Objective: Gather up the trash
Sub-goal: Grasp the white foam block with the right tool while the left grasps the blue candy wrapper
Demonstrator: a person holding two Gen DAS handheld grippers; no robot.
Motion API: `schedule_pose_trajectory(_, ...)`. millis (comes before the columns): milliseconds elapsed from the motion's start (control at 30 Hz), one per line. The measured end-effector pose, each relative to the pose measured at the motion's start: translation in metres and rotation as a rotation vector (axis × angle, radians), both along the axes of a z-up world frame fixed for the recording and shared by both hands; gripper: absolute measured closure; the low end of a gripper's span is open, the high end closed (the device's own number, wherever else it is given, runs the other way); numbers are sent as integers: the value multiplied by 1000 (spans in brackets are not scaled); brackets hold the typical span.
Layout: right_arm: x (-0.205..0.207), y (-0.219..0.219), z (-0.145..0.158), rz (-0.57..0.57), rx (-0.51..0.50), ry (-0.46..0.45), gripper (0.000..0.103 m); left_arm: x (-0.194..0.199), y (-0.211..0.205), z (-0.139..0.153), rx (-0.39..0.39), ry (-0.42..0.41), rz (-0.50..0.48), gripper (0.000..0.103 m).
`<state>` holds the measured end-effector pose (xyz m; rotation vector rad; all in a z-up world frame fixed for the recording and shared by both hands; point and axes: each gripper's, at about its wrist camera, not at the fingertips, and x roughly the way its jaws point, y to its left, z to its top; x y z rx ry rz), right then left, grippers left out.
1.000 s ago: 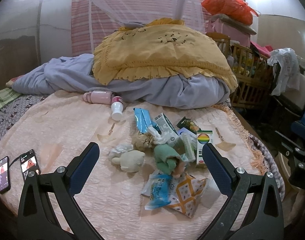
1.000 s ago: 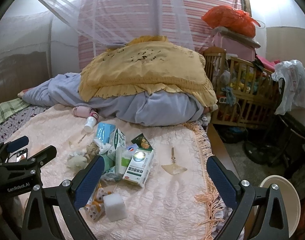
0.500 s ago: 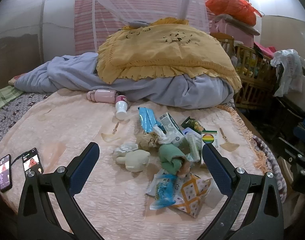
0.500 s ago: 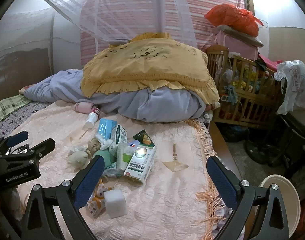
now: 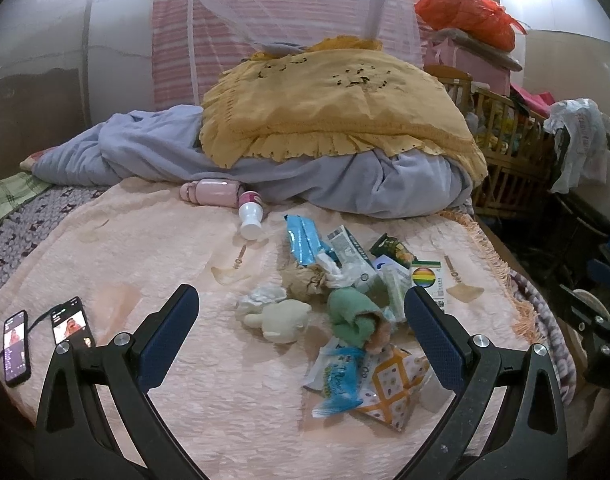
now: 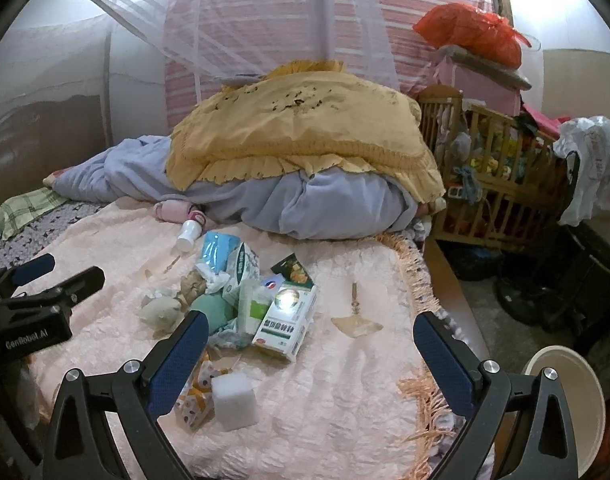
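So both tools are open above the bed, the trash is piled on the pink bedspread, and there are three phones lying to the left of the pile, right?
Not quite: there are two phones, not three, as the left wrist view shows. The rest holds: the left tool and right tool are both open, and the trash pile lies on the pink bedspread.

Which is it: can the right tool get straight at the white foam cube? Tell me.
Probably yes. The white foam cube sits alone on the blanket, just ahead of the open right tool, with nothing over it; only a patterned wrapper touches its left side.
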<state>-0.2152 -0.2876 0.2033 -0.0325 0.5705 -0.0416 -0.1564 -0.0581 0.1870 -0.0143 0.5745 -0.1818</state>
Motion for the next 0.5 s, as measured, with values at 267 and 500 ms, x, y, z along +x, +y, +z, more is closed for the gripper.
schedule_pose_trajectory(267,9,0,-31,72,22,113,1,5,21,-14,10,63,-15,1)
schedule_pose_trajectory(500,26,15,-79,195,50,271,1,8,27,-47,25,151,-60,1)
